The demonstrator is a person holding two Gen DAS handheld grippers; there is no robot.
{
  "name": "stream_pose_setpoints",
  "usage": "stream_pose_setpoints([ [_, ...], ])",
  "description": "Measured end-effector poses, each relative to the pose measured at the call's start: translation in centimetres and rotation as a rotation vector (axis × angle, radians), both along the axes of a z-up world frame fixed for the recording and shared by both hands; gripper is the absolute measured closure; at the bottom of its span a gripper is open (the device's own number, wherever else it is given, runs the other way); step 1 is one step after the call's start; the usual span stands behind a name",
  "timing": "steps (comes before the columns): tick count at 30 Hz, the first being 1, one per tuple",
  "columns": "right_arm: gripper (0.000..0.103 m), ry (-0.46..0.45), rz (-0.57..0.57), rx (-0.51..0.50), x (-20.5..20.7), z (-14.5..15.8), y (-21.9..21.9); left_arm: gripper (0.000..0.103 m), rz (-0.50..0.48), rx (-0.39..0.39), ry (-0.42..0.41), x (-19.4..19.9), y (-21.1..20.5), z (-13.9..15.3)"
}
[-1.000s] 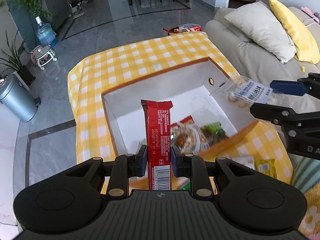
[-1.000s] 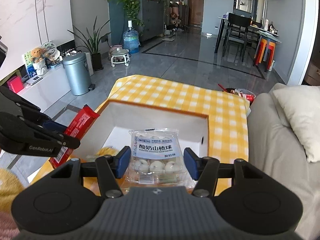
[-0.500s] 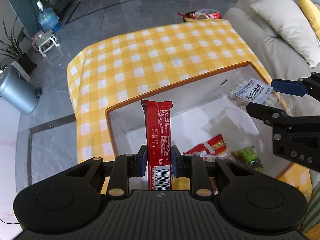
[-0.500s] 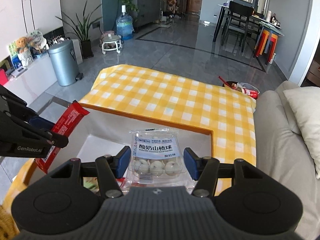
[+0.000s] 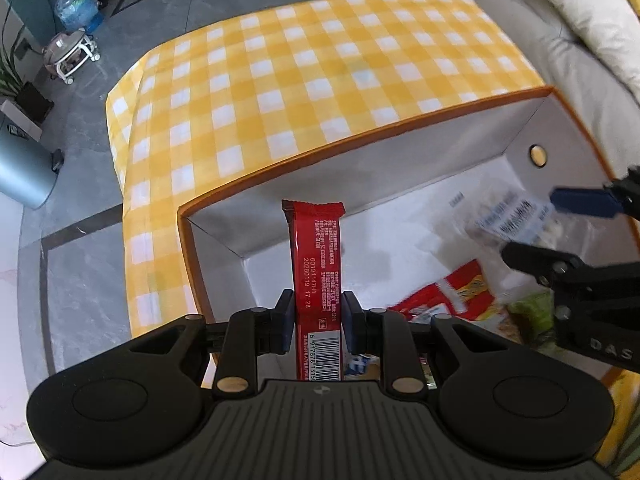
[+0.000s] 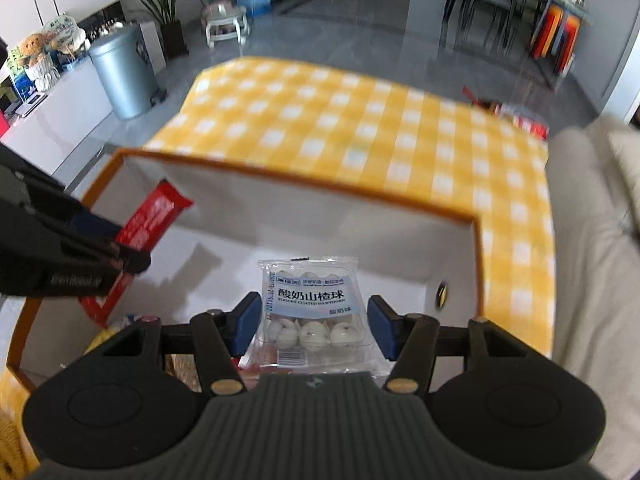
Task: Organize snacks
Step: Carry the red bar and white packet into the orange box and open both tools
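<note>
Red wrapper: long snack bar point(image 5: 317, 276), printed side and barcode facing the left wrist camera, standing upright between the pads of the left gripper point(image 5: 317, 327).
Left gripper: closed on the lower half of the bar, both blue pads pressing its sides; held above the near left corner of the box point(image 5: 400, 168).
Right gripper point(image 6: 314, 322): blue pads clamped on the two edges of a clear pack of white yogurt-coated balls point(image 6: 311, 306) with a pale blue label; pack upright, over the box interior near its right wall.
Box: open-topped, white inside, orange rim; stands on the tabletop under a yellow-and-white checked cloth point(image 5: 320, 60).
Box contents: a red-and-yellow packet point(image 5: 448, 296) and a green packet point(image 5: 528, 312) lying on the floor of the box, blurred.
Surroundings: grey bin point(image 6: 122, 74), water bottle point(image 5: 76, 8), beige sofa point(image 6: 592, 240) beside the tabletop.
</note>
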State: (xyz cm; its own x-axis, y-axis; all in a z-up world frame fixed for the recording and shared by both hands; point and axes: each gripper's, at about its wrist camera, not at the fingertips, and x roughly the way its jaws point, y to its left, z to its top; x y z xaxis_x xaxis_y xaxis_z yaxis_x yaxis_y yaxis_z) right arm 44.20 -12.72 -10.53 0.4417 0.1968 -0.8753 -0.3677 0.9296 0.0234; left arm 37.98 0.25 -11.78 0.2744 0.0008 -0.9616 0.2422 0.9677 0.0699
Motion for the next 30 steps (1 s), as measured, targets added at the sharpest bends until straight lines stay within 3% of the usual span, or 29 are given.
stream_pose_setpoints([
  [5,0.047,0.103,-0.023,-0.016,0.2,-2.2,0.0,0.077,-0.035,0.047,0.045,0.5,-0.7,-1.6],
  [10,0.046,0.168,-0.038,-0.037,0.1,-4.0,0.2,0.076,-0.071,0.131,0.036,0.5,-1.5,-2.6],
  [22,0.045,0.233,-0.039,-0.106,0.3,-4.8,0.8,0.071,-0.122,0.232,0.044,-0.3,-2.9,-3.9],
  [26,0.045,0.263,-0.047,-0.123,0.8,-5.2,0.3,0.057,-0.125,0.229,0.021,-0.6,-3.1,-3.1],
  [30,0.043,0.269,-0.026,-0.152,0.9,-5.4,0.2,0.051,-0.12,0.218,-0.003,-0.9,-3.2,-1.9],
])
